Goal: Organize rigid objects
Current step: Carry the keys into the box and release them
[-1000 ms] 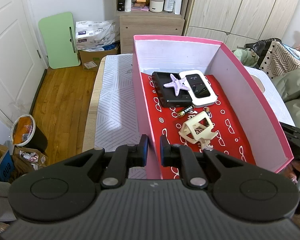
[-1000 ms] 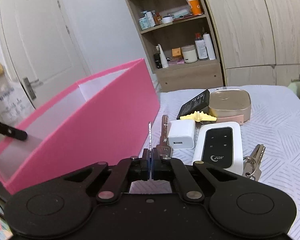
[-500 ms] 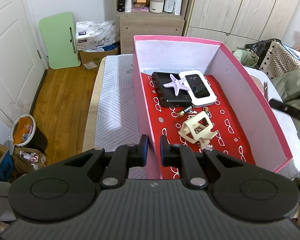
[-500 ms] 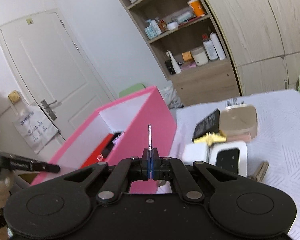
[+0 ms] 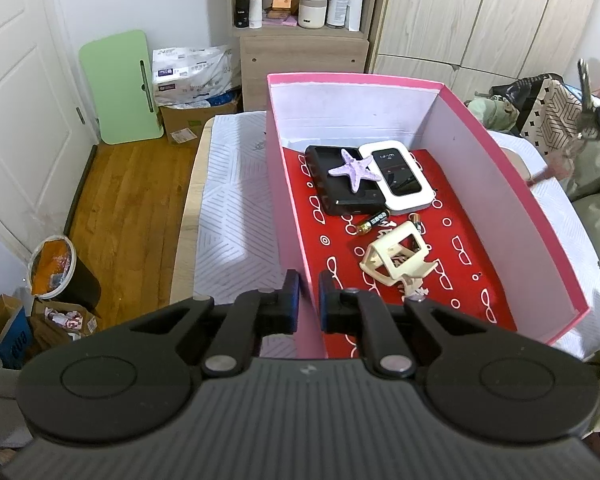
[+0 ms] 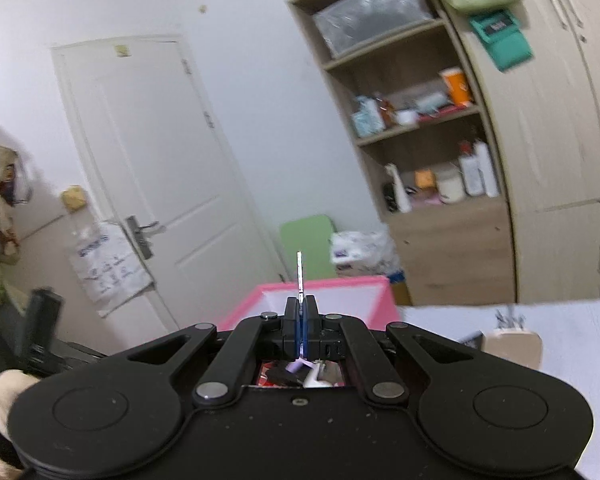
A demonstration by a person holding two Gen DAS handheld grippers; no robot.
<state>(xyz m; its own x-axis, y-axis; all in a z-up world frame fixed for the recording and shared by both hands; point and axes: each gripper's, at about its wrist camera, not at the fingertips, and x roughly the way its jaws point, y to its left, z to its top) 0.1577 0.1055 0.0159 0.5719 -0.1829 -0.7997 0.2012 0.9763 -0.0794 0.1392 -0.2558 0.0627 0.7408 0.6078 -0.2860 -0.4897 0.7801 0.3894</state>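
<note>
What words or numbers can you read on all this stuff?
No text reads clearly.
White device in the pink box: screen text too small.
Battery: label too small.
Paper pack on the floor: print blurred.
Shelf bottles: labels too small.
Door bag: print blurred.

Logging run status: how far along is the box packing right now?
Partly done. The pink box already holds a black case with a purple starfish on it, a white router, batteries and a cream holder. In hand: the right gripper grips a key above the box; the left gripper pinches its near wall. Left: drop the key; blurred items remain on the table.
</note>
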